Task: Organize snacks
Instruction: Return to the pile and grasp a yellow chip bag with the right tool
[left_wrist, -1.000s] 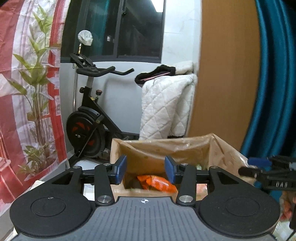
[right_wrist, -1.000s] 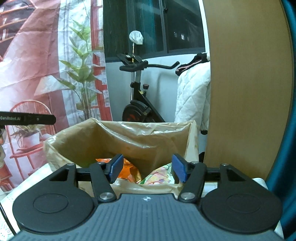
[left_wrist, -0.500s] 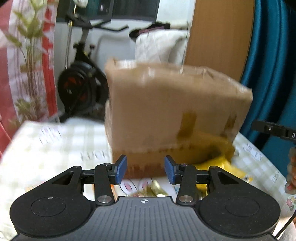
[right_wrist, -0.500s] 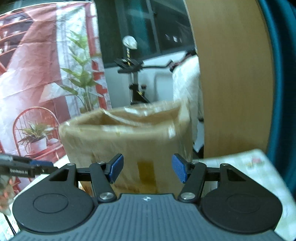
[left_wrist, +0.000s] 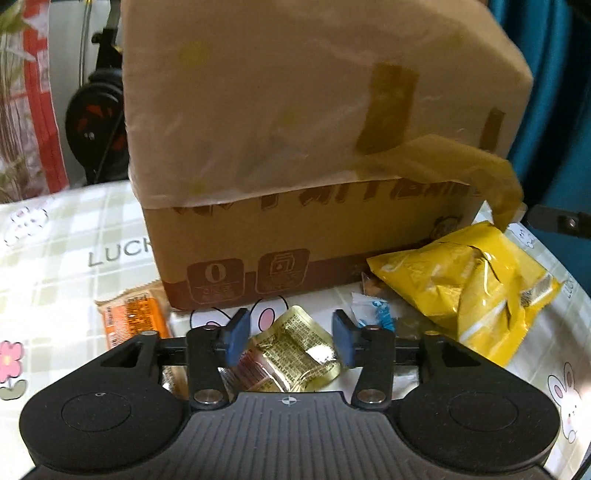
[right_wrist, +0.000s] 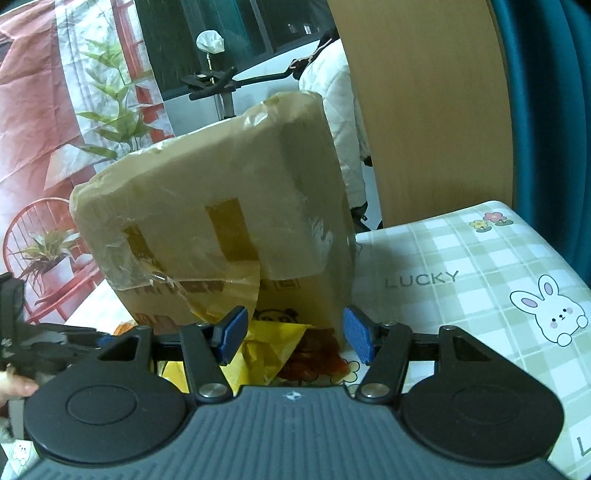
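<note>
A tall cardboard box (left_wrist: 295, 155) lined with a brown plastic bag stands on the checked tablecloth (left_wrist: 55, 236); it also shows in the right wrist view (right_wrist: 221, 229). In front of it lie a yellow snack bag (left_wrist: 469, 280), a small gold packet (left_wrist: 295, 350), an orange packet (left_wrist: 133, 317) and small clear wrappers (left_wrist: 373, 306). My left gripper (left_wrist: 291, 338) is open, low over the gold packet, which lies between its fingers. My right gripper (right_wrist: 293, 336) is open and empty above the yellow bag (right_wrist: 266, 347) and a red-orange packet (right_wrist: 317, 358).
An exercise bike (right_wrist: 221, 85) and a white quilted blanket (right_wrist: 340, 110) stand behind the table. A wooden panel (right_wrist: 424, 110) and teal curtain (right_wrist: 546, 92) are at the right. The tablecloth (right_wrist: 480, 266) extends right of the box.
Both grippers have dropped from above the box's open top to table level in front of it. The snacks on the table have come into view. Both stay open.
</note>
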